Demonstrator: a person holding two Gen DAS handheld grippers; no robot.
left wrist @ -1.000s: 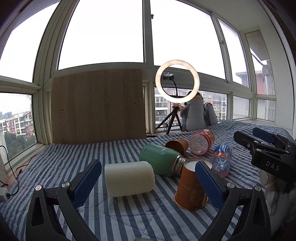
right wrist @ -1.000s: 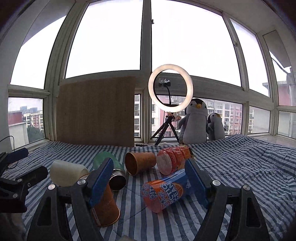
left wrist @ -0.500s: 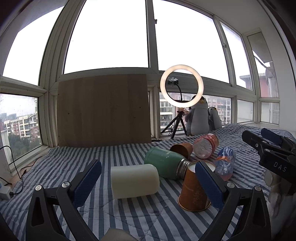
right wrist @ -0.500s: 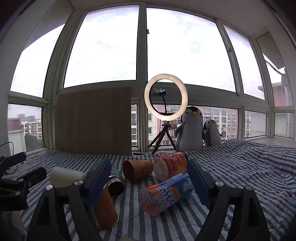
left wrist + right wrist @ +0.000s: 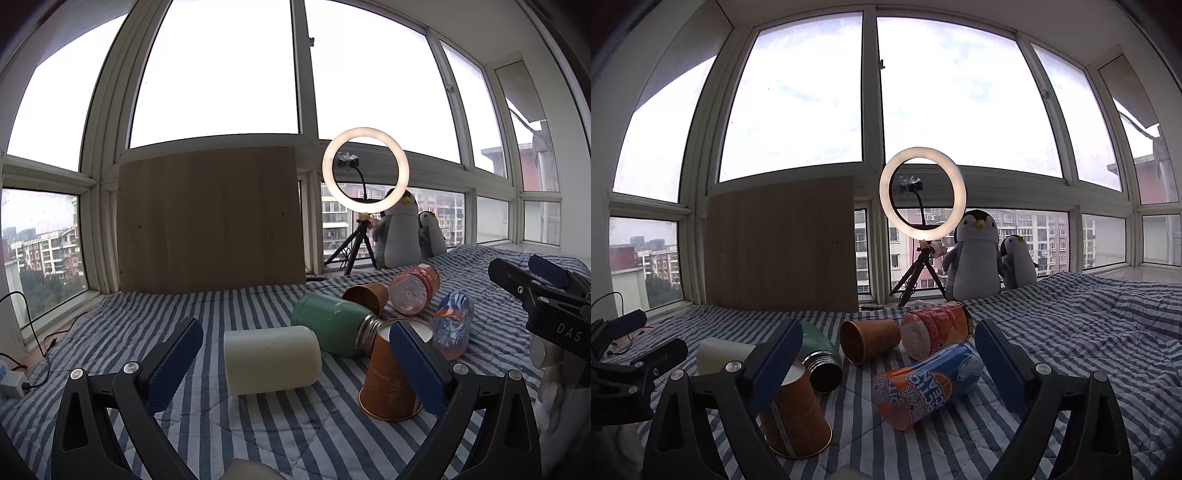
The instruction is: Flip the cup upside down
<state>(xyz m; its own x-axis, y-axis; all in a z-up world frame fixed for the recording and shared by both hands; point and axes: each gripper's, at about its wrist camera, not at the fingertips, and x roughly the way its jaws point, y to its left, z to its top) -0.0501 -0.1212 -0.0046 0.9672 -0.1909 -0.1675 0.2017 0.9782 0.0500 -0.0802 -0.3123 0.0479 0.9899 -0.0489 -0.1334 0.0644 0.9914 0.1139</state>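
Observation:
An orange paper cup (image 5: 388, 384) stands upside down on the striped bedspread, wide rim down; it also shows in the right wrist view (image 5: 798, 417). A second orange cup (image 5: 365, 295) lies on its side behind it, mouth open in the right wrist view (image 5: 868, 341). My left gripper (image 5: 295, 365) is open and empty, raised above the bed, its right finger in front of the upside-down cup. My right gripper (image 5: 886, 365) is open and empty; its left finger overlaps that cup. The right gripper also shows at the right edge of the left wrist view (image 5: 543, 295).
A cream cylinder (image 5: 271, 362), a green flask (image 5: 332, 328), a red-orange bottle (image 5: 413, 290) and a blue-orange can (image 5: 927, 387) lie on the bed. A wooden board (image 5: 210, 218), ring light on tripod (image 5: 365, 173) and two plush penguins (image 5: 975, 254) stand by the windows.
Both grippers have tilted upward and lifted slightly, so the objects sit lower in both views. The cups and bottles have not moved.

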